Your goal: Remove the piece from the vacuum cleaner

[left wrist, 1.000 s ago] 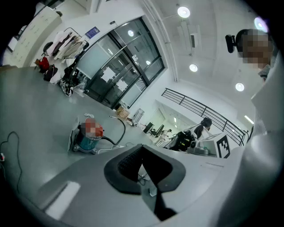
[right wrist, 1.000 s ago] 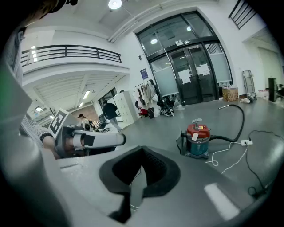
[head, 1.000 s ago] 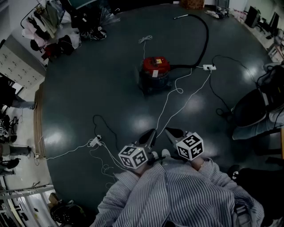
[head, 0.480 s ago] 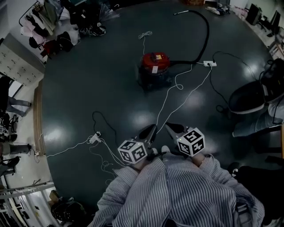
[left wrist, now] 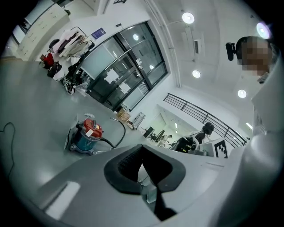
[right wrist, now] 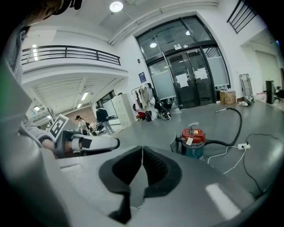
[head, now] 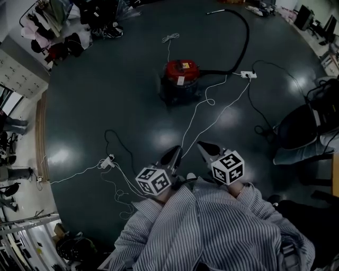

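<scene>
We log the site as a large open hall of an institutional building, set up as a working test space rather than a home. Evidence: a wide, glossy dark floor (head: 132, 106) throwing back bright patches of light; round recessed ceiling lights (left wrist: 188, 17); tall glass doors (right wrist: 195, 84) with paper notices stuck on them; an upper balcony with a dark railing (right wrist: 71, 53). Along the edges we note a clothes rack (head: 39, 29) hung with garments, a bank of pale lockers (head: 21, 74), office chairs (head: 299, 124) and a monitor (head: 303, 16). A power strip (head: 247, 74) and loose white cables (head: 212, 119) lie across the floor. People (right wrist: 102, 116) stand near the far wall.
</scene>
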`<action>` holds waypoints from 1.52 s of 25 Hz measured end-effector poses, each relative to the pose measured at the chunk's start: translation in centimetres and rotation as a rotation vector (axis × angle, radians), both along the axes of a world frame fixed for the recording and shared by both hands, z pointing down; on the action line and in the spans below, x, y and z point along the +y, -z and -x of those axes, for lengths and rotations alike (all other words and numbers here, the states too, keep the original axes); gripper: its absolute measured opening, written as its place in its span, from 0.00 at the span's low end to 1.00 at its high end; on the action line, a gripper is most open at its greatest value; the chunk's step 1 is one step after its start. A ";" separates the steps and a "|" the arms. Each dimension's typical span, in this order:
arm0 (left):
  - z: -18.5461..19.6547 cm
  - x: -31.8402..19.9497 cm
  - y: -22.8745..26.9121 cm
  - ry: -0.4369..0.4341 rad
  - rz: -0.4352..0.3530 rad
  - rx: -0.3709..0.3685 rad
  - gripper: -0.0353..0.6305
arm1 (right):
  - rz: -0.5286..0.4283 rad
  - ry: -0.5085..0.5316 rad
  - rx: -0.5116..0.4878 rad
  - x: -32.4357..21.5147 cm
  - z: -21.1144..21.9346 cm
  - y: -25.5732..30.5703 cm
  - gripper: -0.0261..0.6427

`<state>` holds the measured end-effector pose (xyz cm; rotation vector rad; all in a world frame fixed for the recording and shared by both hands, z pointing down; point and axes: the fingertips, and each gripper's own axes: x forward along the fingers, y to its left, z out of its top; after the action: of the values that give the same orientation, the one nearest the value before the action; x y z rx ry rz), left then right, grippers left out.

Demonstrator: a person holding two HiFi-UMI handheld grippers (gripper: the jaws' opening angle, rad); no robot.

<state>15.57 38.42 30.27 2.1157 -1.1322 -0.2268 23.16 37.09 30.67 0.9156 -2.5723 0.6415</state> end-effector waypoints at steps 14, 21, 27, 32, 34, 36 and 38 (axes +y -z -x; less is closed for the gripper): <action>3.5 -8.5 -3.8 0.032 0.070 -0.006 0.05 | 0.098 0.036 -0.006 -9.1 4.1 -4.0 0.06; 11.7 -21.7 -3.5 0.012 0.087 -0.007 0.05 | 0.102 -0.006 -0.012 -21.0 10.7 -3.8 0.06; 17.9 -32.2 -3.3 -0.040 0.093 -0.030 0.05 | 0.147 -0.079 -0.016 -30.5 15.5 -3.9 0.10; 19.7 -37.6 -5.1 -0.048 0.125 -0.021 0.05 | 0.199 -0.102 0.025 -35.0 17.1 -6.0 0.16; 20.1 -38.9 -5.8 -0.044 0.144 -0.008 0.05 | 0.237 -0.096 0.044 -36.3 17.6 -7.2 0.17; 20.4 -40.1 -6.8 -0.050 0.164 -0.011 0.05 | 0.267 -0.083 0.078 -37.8 17.9 -8.5 0.17; 20.6 -41.6 -8.2 -0.050 0.191 -0.018 0.05 | 0.291 -0.064 0.118 -39.6 18.1 -10.0 0.19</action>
<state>-5.03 -3.22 38.51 1.9778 -1.0665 -0.0733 5.08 -2.51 40.72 0.9098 -2.2772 0.9220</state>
